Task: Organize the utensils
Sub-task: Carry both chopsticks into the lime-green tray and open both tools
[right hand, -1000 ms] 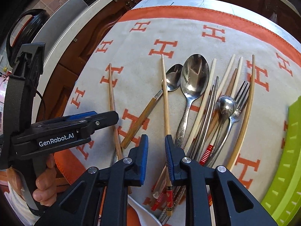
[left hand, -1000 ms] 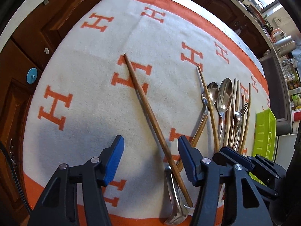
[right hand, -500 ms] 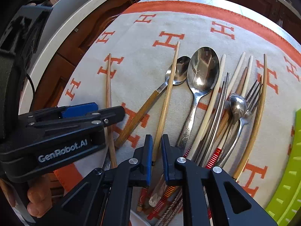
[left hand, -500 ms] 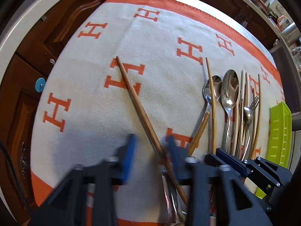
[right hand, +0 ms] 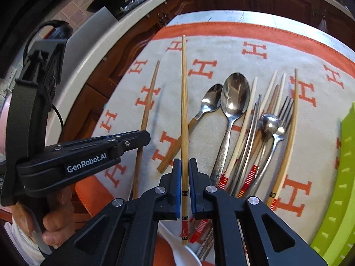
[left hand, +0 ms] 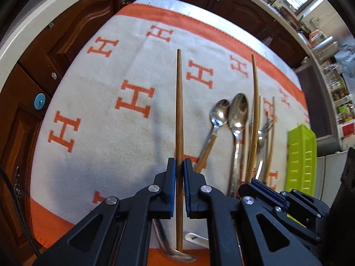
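My left gripper (left hand: 179,163) is shut on a dark brown wooden chopstick (left hand: 179,102), which points straight ahead, lifted over the cloth. My right gripper (right hand: 184,164) is shut on a light bamboo chopstick (right hand: 184,93) with a red-banded end, also pointing ahead. The dark chopstick (right hand: 147,108) and the left gripper (right hand: 124,141) show at the left of the right wrist view. The remaining utensils lie in a pile: two spoons (right hand: 234,97), a fork (right hand: 283,119), a small spoon (right hand: 268,122) and several chopsticks (right hand: 288,137).
A white cloth with orange H marks (left hand: 135,97) covers the table. A lime-green slotted tray (left hand: 300,157) stands at the right, also at the right edge of the right wrist view (right hand: 339,177). A white ceramic spoon (right hand: 184,255) lies near the front edge. Dark wooden cabinets lie beyond.
Both grippers closed: the left on the dark chopstick, the right on the bamboo chopstick. Both chopsticks have swung to point straight ahead and are lifted off the cloth.
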Demonstrator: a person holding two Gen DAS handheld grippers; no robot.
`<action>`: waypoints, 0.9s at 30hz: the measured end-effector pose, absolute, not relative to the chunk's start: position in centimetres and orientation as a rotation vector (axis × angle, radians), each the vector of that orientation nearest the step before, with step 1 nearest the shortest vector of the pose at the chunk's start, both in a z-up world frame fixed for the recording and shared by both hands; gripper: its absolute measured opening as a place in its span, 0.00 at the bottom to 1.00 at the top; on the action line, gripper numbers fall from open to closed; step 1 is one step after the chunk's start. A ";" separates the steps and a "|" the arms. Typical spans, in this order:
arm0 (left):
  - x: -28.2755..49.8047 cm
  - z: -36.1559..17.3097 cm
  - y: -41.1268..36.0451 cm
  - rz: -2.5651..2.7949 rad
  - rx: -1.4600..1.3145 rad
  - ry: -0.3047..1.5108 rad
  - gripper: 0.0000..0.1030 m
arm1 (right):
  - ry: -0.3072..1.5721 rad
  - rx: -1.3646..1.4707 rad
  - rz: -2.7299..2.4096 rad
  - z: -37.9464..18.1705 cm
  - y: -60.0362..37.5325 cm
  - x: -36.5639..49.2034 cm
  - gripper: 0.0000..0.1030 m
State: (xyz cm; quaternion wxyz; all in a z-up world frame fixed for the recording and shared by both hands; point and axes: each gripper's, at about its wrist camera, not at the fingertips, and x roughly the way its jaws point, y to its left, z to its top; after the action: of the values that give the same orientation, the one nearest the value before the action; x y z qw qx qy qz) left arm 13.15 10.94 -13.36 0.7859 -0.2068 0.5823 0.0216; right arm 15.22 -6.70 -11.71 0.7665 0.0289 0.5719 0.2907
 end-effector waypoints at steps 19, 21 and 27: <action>11.7 -4.8 -0.5 -0.300 -0.381 1.187 0.04 | 1.126 0.325 0.344 -4.9 -26.4 10.3 0.06; 12.0 -4.9 -3.3 -0.343 -0.354 1.204 0.04 | 1.121 0.317 0.268 -4.8 -29.2 9.9 0.06; 13.4 -5.8 -11.6 -0.443 -0.271 1.239 0.04 | 1.163 0.272 0.141 -6.5 -34.6 8.7 0.06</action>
State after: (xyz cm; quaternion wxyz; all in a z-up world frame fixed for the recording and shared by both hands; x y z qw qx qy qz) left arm 13.40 -11.56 -5.79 0.7827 -0.1254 0.5741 -0.2050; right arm 8.65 -34.61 -6.54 0.8246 0.1279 0.5470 0.0664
